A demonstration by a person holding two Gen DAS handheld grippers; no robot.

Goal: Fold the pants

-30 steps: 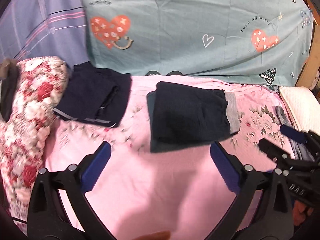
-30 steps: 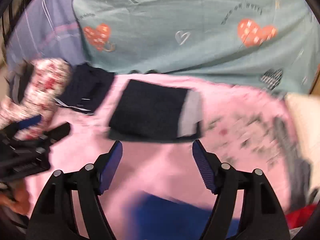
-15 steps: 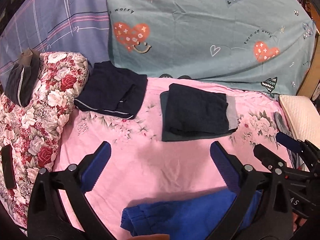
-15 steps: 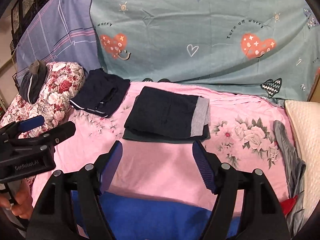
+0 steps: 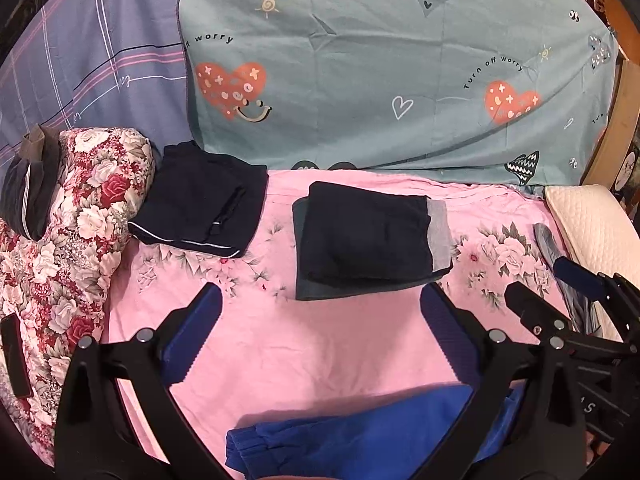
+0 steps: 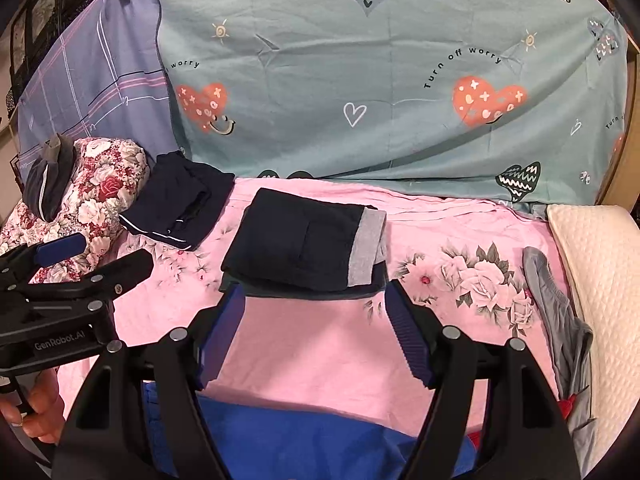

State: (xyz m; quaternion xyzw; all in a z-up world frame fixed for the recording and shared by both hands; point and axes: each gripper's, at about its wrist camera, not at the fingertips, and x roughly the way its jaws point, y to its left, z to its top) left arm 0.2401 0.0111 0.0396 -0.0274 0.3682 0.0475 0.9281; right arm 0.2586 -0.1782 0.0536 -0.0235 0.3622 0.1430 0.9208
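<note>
Both tongs hang apart and empty over a pink bed, with blue pants lying just beneath them.

The left tongs [image 5: 320, 332] and right tongs [image 6: 314, 334] each stand wide with nothing between the pads. The blue pants [image 5: 360, 436] lie at the near edge of the pink bed sheet [image 5: 320, 340]. Farther back rest folded dark pants with a grey band [image 6: 304, 248] and another folded dark garment [image 5: 200, 204] beside a floral quilt [image 5: 64, 248].

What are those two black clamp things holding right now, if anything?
Nothing. The left gripper and the right gripper both stand open above the pink sheet, nothing between their fingers. The blue pants lie loose below them.
</note>
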